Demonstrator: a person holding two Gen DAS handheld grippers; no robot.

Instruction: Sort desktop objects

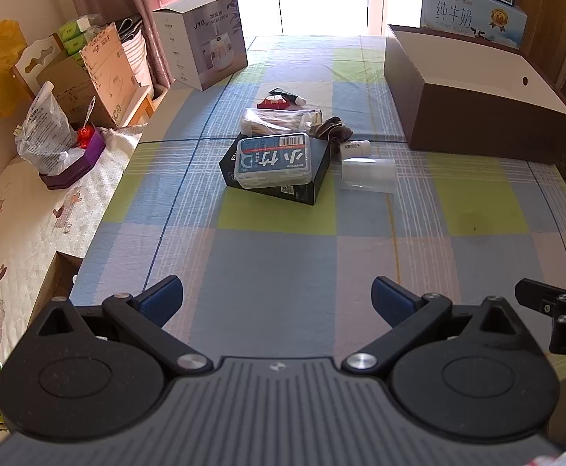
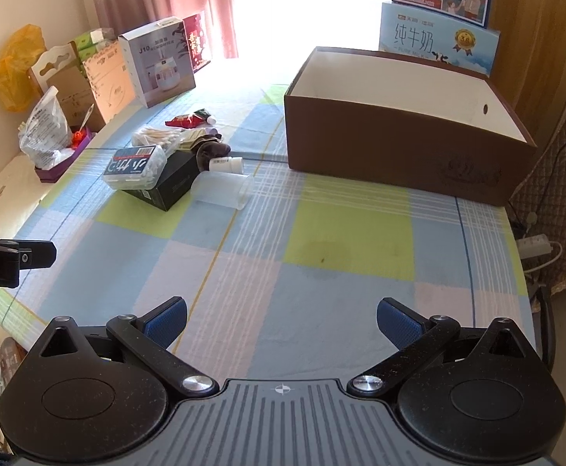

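Note:
A heap of small items lies mid-table: a blue-labelled clear box of swabs (image 1: 273, 160) (image 2: 135, 167) on a black carton (image 1: 306, 186) (image 2: 170, 182), a bag of cotton swabs (image 1: 271, 121) (image 2: 155, 136), a dark tube with a white cap (image 1: 287, 95) (image 2: 201, 115), a red packet (image 1: 273, 103) (image 2: 180, 120), a dark cloth (image 1: 331, 126) (image 2: 213, 149), a small white bottle (image 1: 355, 148) (image 2: 226, 164) and a clear cup on its side (image 1: 368, 174) (image 2: 223, 190). The brown open box (image 1: 473, 116) (image 2: 399, 155) stands to the right. My left gripper (image 1: 277, 295) and right gripper (image 2: 281, 320) are open, empty, near the front edge.
A checked cloth (image 1: 275, 256) (image 2: 322, 272) covers the table. A humidifier carton (image 1: 205, 50) (image 2: 158, 66), cardboard boxes (image 1: 89, 77) and a plastic bag (image 1: 46, 128) line the left side. Milk cartons (image 2: 438, 42) stand behind the brown box. A chair (image 2: 554, 194) and power strip (image 2: 535, 244) lie right.

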